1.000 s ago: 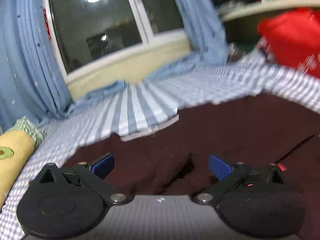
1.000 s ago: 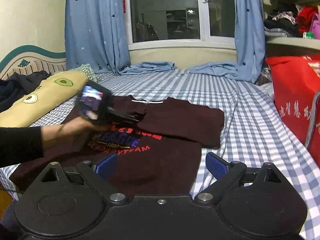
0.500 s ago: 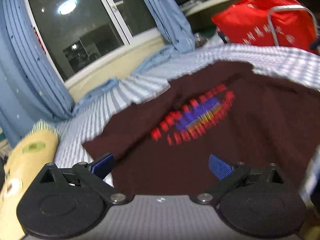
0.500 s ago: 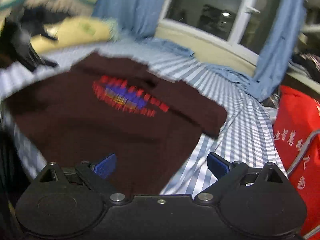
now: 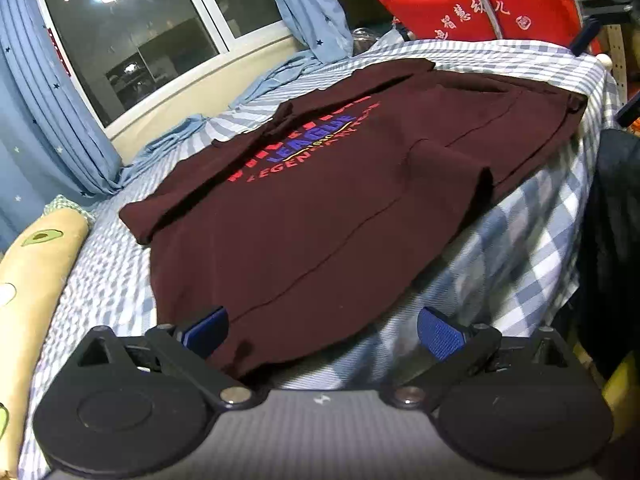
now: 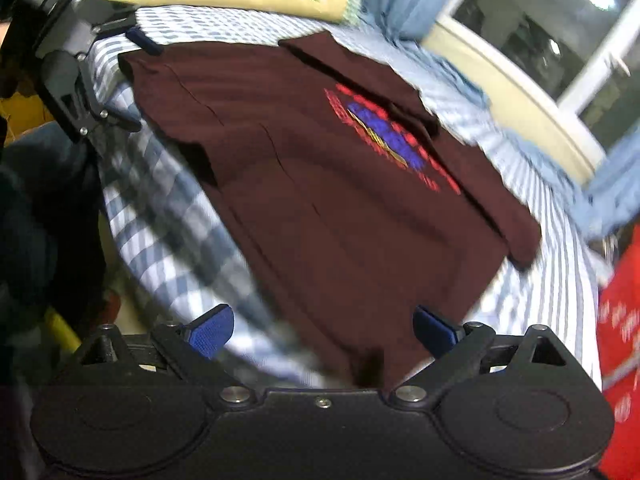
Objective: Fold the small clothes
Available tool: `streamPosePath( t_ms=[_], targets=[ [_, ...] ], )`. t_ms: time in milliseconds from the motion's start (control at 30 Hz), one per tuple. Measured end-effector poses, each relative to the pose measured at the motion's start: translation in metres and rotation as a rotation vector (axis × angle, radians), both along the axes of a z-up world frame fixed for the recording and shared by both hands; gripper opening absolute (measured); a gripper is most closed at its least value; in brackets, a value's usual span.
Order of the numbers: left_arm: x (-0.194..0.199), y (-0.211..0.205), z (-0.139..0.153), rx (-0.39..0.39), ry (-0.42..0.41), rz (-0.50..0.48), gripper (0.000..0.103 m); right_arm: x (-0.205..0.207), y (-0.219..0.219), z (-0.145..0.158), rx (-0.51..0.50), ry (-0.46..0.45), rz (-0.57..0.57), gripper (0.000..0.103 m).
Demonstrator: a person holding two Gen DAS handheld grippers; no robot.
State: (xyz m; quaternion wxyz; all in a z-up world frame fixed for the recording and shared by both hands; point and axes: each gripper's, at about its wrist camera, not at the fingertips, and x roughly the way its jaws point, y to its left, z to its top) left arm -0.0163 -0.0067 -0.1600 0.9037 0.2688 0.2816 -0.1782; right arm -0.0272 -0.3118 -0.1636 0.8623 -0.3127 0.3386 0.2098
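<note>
Left gripper (image 5: 322,330), jaws spread wide and holding nothing, sits at the hem of the maroon T-shirt (image 5: 328,200) lying on the checked bed (image 5: 532,248). Right gripper (image 6: 322,330), equally wide and empty, faces the hem's other corner. Judging by this, both hem corners need pinching next. Only the right view shows the left gripper's body.

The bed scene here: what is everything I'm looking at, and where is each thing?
T-shirt: one, maroon with red and blue print, spread flat on the bed, hem toward its near edge.
Bedsheet: one, blue-white check, under the shirt.
Avocado pillow: one, yellow, left of the shirt.
Curtains: blue with stars, framing the window.
Window: one, dark, behind the bed.
Red bag: one, beyond the bed's right side.
Left gripper: black, blue pads, jaws open at the hem.
Right gripper: same, jaws open at the hem.
</note>
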Motion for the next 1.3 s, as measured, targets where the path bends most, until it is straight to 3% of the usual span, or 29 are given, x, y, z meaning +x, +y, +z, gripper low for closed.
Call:
streamPosePath(
  t_ms=[200, 333, 400, 567, 667, 800, 1100, 1300],
  targets=[
    [0.007, -0.013, -0.003, 0.030, -0.007, -0.031, 0.102, -0.052, -0.075, 0.052, -0.004, 0.090, -0.232, 0.097],
    [0.010, -0.018, -0.004, 0.011, -0.014, -0.041, 0.102, -0.075, -0.092, 0.072, -0.062, 0.189, -0.237, 0.100],
    [0.010, -0.020, -0.003, 0.006, -0.026, -0.030, 0.102, -0.074, -0.076, 0.059, -0.094, 0.106, -0.177, 0.102],
    [0.007, -0.012, 0.006, -0.017, -0.048, 0.030, 0.102, -0.039, -0.038, 0.003, -0.040, -0.071, -0.094, 0.094],
    [0.005, -0.005, 0.012, -0.033, -0.061, 0.072, 0.102, -0.018, -0.021, -0.027, -0.108, -0.139, -0.019, 0.087],
    [0.004, 0.001, 0.015, -0.060, -0.065, 0.110, 0.102, -0.004, -0.008, -0.051, -0.194, -0.182, 0.063, 0.087],
    [0.007, 0.004, 0.019, -0.076, -0.070, 0.133, 0.102, 0.021, 0.001, -0.070, -0.322, -0.240, 0.121, 0.087],
    [0.009, 0.008, 0.020, -0.092, -0.066, 0.154, 0.102, 0.027, 0.000, -0.052, -0.267, -0.317, 0.096, 0.087]
  ],
)
